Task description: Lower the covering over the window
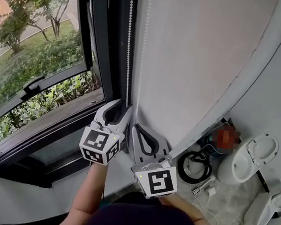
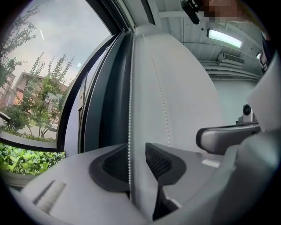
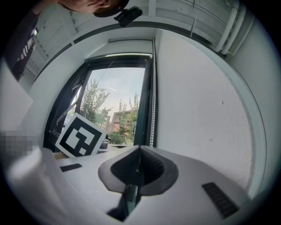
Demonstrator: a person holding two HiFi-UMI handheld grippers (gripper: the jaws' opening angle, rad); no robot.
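A white bead chain (image 1: 128, 43) hangs beside the dark window frame (image 1: 100, 45). The glass (image 1: 32, 48) is uncovered and shows trees and shrubs outside. My left gripper (image 1: 124, 106) is at the chain. In the left gripper view the chain (image 2: 130, 110) runs straight down through the gap of the left gripper (image 2: 136, 147), and neither pad touches it. A second, fainter strand (image 1: 143, 60) drops to my right gripper (image 1: 135, 127) just below and to the right. The right gripper (image 3: 138, 149) has its pads together, apparently on that strand. More chain (image 3: 153, 114) hangs just beyond.
A white wall (image 1: 201, 56) stands right of the window. On the floor at lower right lie a black cable coil (image 1: 194, 167) and white ceramic fixtures (image 1: 247, 161). The window sill (image 1: 55, 120) runs below the glass. The right gripper's finger (image 2: 224, 136) shows in the left gripper view.
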